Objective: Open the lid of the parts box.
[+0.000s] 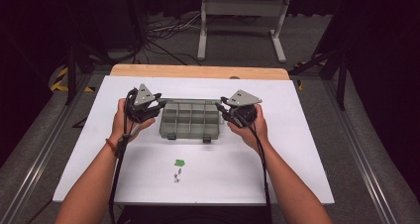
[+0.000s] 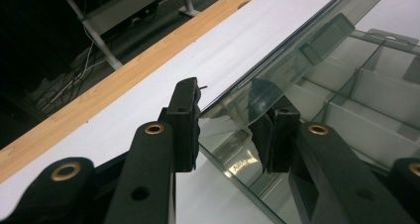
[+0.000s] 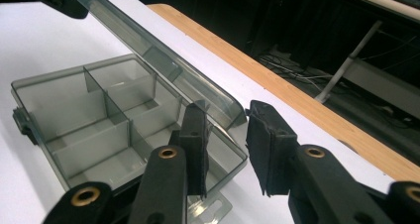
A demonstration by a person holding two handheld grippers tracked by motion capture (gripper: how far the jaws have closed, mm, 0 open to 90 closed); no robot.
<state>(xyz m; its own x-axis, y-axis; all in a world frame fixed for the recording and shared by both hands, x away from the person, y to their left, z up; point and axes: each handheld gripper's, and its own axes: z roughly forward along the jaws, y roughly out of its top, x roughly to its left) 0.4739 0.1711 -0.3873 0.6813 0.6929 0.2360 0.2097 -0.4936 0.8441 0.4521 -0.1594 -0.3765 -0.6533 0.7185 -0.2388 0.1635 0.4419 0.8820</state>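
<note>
high view: one grey compartment box (image 1: 190,119) sits at the middle of the white worktop (image 1: 297,135), its clear lid (image 1: 190,100) raised along the 12 o'clock edge. its visible compartments look empty. left claw (image 1: 159,105) at 9 o'clock and right claw (image 1: 220,110) at 3 o'clock each have jaws apart, straddling a lid corner. at 6 o'clock lie one green piece (image 1: 180,161) and a few tiny screws (image 1: 177,175).
</note>
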